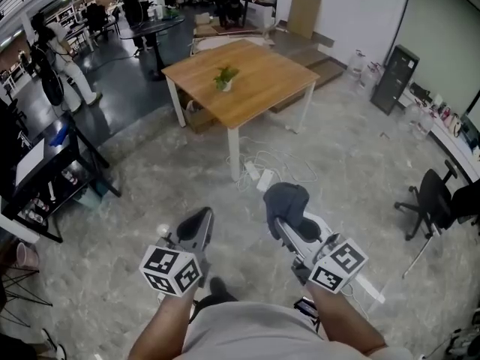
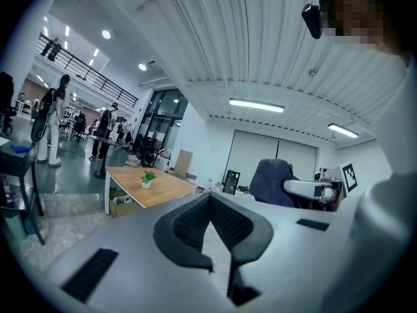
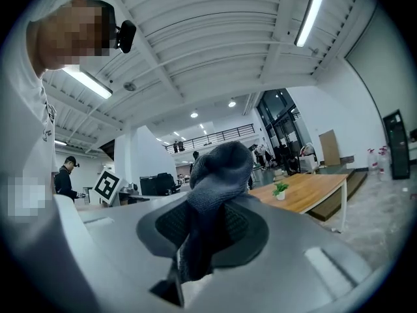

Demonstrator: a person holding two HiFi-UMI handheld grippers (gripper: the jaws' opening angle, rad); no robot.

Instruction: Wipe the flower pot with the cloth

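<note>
A small white flower pot with a green plant stands on the wooden table far ahead; it also shows as flower pot and flower pot. My right gripper is shut on a dark grey cloth, which bunches up over the jaw tips as cloth. The right gripper points toward the table. My left gripper is shut with nothing in it, seen also as left gripper. Both are held low over the floor, well short of the table.
Cables and a power strip lie on the floor by the table's near leg. A cardboard box sits under the table. A black office chair stands right, a black cart left. People stand far left.
</note>
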